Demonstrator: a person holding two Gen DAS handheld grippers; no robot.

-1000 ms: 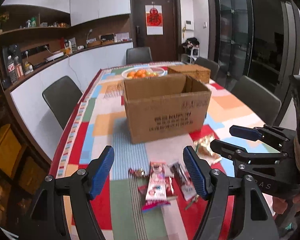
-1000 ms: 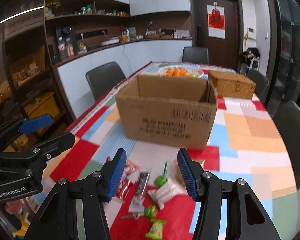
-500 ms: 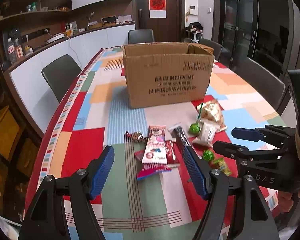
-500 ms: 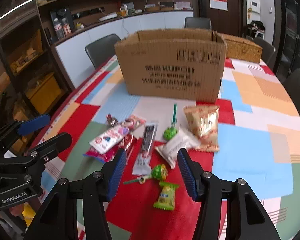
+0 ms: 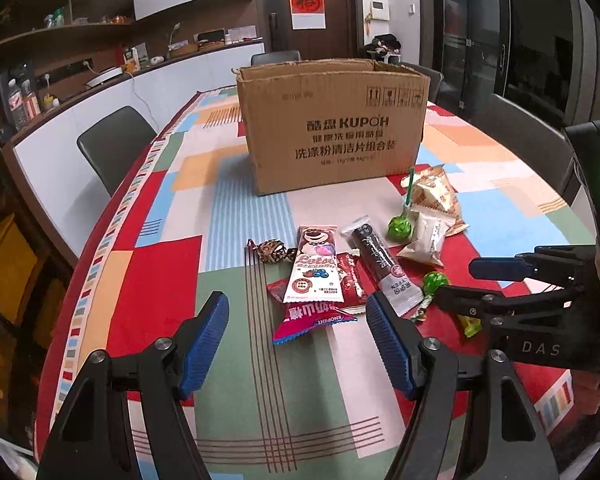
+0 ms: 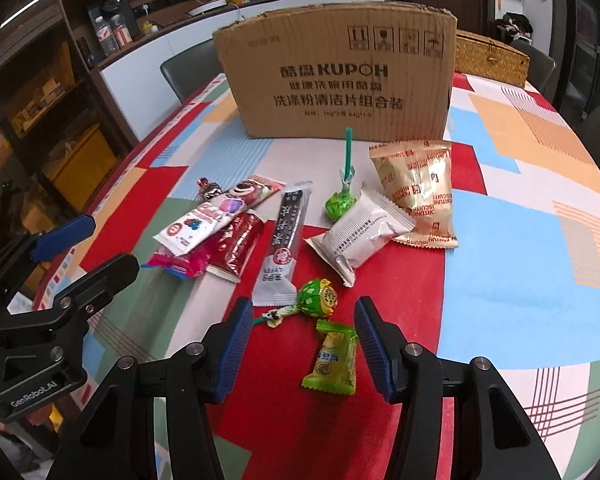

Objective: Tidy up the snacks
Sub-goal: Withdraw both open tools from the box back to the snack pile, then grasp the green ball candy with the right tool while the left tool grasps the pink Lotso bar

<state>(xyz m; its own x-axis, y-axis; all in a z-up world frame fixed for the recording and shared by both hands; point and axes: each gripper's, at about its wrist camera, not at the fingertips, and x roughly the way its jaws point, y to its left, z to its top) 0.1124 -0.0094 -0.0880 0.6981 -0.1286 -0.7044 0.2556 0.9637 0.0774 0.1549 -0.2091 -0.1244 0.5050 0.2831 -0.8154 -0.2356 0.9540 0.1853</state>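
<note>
On the bench (image 6: 500, 216), before the open cardboard box (image 6: 340, 72): loose snacks (image 6: 284, 236), fanned flat for picking. Your right tool (image 6: 298, 350) straddles the green candy (image 6: 332, 360), agape, empty; left tool (image 5: 296, 344) likewise.

- We see a cardboard box (image 6: 336, 60) standing on the table (image 6: 520, 240), with a wicker basket (image 6: 488, 58) behind it to the right.
- Before the box lie the snacks: a biscuit bag (image 6: 418, 192) on the right, a pillow pack (image 6: 360, 234) just left of it, and a long bar (image 6: 286, 240) further left.
- A bear-print packet (image 5: 315, 266) lies on two other packets at the left end.
- Nearest us lie a lollipop (image 6: 318, 298) and a small candy (image 6: 334, 360).
</note>
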